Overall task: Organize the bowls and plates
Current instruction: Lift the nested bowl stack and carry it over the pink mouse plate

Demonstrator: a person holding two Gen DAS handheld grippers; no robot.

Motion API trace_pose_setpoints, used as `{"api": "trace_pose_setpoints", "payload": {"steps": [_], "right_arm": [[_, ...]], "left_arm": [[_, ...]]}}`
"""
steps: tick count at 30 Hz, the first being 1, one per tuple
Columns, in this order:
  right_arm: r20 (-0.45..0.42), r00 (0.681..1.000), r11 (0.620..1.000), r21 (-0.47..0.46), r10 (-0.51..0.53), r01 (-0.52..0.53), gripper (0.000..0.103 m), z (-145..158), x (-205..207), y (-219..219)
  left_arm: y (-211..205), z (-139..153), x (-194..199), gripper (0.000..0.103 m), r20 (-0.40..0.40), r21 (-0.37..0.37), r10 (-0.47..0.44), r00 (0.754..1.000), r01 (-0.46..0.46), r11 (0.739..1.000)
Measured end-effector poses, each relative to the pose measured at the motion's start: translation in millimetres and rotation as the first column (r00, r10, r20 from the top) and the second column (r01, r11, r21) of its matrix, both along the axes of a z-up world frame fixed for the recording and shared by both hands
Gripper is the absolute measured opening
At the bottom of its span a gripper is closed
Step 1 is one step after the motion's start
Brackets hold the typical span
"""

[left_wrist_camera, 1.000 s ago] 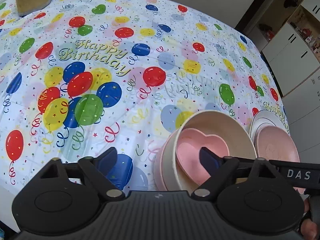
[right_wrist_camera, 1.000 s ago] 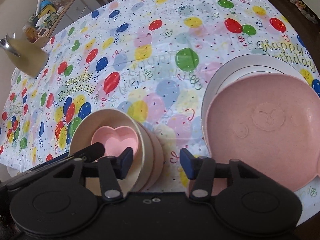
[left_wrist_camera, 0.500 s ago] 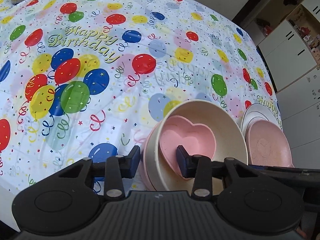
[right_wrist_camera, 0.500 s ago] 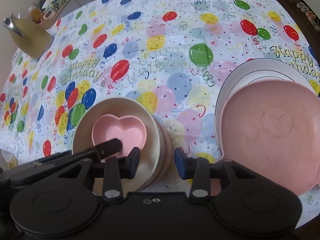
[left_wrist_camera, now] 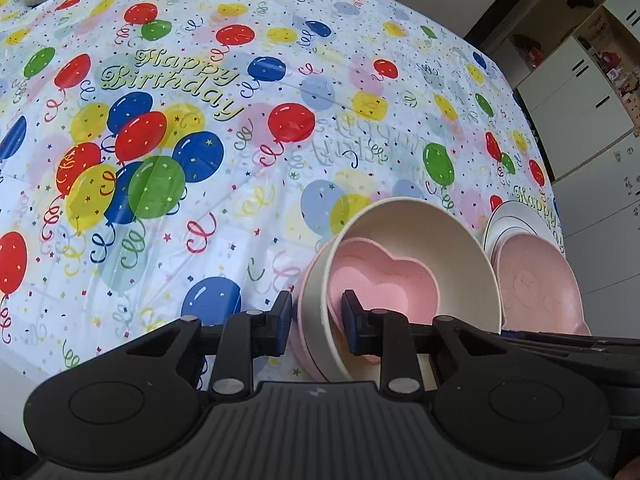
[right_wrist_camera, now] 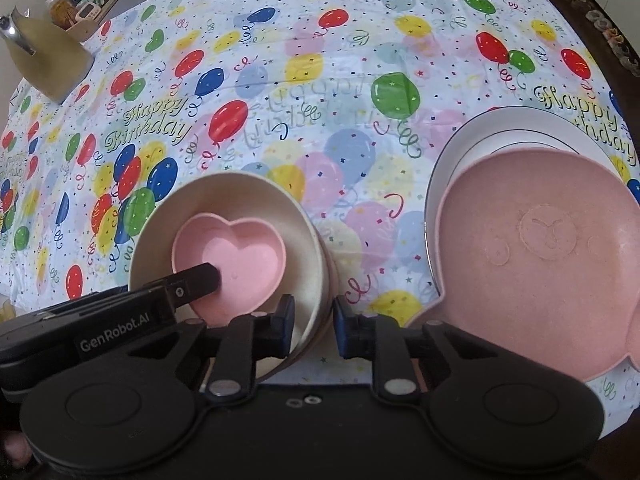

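A cream bowl (left_wrist_camera: 440, 240) (right_wrist_camera: 224, 196) is nested in a pink bowl (left_wrist_camera: 308, 280) and holds a pink heart-shaped dish (left_wrist_camera: 384, 272) (right_wrist_camera: 236, 248). My left gripper (left_wrist_camera: 316, 320) is shut on the near-left rim of the stacked bowls, one finger (right_wrist_camera: 192, 280) inside on the heart dish. My right gripper (right_wrist_camera: 314, 330) is shut on the near-right rim of the same stack. To the right, a pink bear-face plate (right_wrist_camera: 540, 260) (left_wrist_camera: 536, 284) lies on a white plate (right_wrist_camera: 520, 124) (left_wrist_camera: 508, 220).
The table has a balloon-print "Happy Birthday" cloth (left_wrist_camera: 240, 140). A tan pitcher (right_wrist_camera: 44, 56) stands at the far left corner. White cabinets (left_wrist_camera: 580, 92) are beyond the table's right edge.
Both grippers have closed from wide open onto the bowl stack's rim, the left on its left side, the right on its right side. Both cameras moved slightly nearer the bowls.
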State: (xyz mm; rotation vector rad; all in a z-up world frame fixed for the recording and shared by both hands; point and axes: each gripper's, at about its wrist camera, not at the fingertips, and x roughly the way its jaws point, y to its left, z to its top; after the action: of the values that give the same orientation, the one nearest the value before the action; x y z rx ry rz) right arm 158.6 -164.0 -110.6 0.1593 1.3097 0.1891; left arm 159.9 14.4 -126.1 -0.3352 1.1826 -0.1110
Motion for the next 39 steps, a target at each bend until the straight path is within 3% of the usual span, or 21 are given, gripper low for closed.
{"api": "trace_pose_setpoints", "payload": {"steps": [24,39], "right_arm": [[0.114,0.993,0.998,-0.043,-0.031,0.036,0.018,67.6,-23.1,-15.4],[0.176,0.984,0.997,-0.049,-0.042,0.051,0.018,100.6,-28.7,-70.2]], "left_arm": [[-30.7,73.7,-15.1,0.026,0.119,0.02,-0.076,0.99,0.074,0.997],[-99.9,102.9,-11.9,0.026,0.154,0.043,-0.135,0.979,0.13,0.991]]}}
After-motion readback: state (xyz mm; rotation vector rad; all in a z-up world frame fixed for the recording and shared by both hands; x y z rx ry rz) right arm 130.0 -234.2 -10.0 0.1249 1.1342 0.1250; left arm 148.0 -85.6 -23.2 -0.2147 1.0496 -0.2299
